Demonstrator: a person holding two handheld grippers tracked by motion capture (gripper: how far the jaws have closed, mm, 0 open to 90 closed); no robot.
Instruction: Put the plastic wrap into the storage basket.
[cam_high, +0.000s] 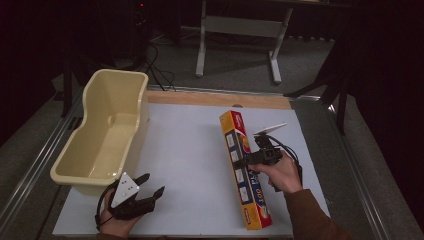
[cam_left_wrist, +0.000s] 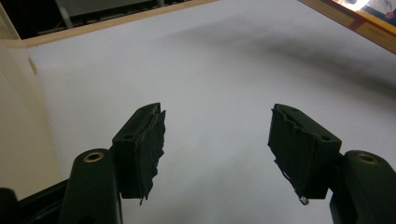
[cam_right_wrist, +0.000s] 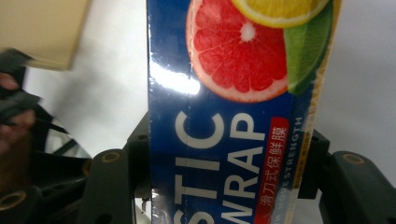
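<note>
My right gripper clamps the wrap box across its middle, well right of the tub, while my left gripper, jaws apart and holding nothing, rests on the table just below the tub.

Left tongs gaping near the table; right tongs clamped, raised.

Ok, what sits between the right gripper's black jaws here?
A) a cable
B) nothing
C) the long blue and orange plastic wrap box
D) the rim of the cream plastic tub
C: in the right gripper view the right gripper has its jaws on both sides of the long blue and orange plastic wrap box.
</note>
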